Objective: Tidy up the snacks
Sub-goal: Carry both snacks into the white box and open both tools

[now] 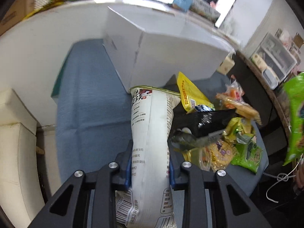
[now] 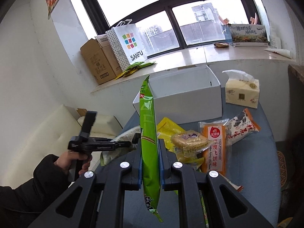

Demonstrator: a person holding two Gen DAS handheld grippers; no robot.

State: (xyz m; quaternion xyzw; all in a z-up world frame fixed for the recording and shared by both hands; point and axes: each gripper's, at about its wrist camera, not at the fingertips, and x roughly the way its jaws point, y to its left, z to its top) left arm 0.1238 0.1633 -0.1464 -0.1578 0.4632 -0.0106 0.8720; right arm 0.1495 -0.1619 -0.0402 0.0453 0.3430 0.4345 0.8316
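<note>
White bag (image 1: 152, 133) sits pinched in the left gripper (image 1: 150, 167), jaws nearly closed on its lower middle, pads pressing both sides; its top end reaches toward the near wall of the white box (image 1: 171, 57). Green pack (image 2: 149, 148) is clamped edge-on in the right gripper (image 2: 150, 169), jaws fully closed on its flat middle, pack standing upright and clear of the table (image 2: 256, 171). Both look light, soft, crinkly film, probably air-puffed and slippery; the contents may crush, so a mid-body pinch across the flat faces seems best, not the sealed ends. Remaining snacks lie heaped mid-table in front of the box: yellow pouch (image 2: 167, 129), rice cake (image 2: 190, 140), orange pack (image 2: 214, 148), red-white pack (image 2: 241, 127). Box stands open at the table's far edge, under the sill (image 2: 190, 57); nothing can be seen inside it from here. Tissue pack (image 2: 242, 92) sits at the far right corner. In the right view, a hand (image 2: 72, 161) holds the left gripper beyond the table's left edge, sofa (image 2: 57, 129) behind.
</note>
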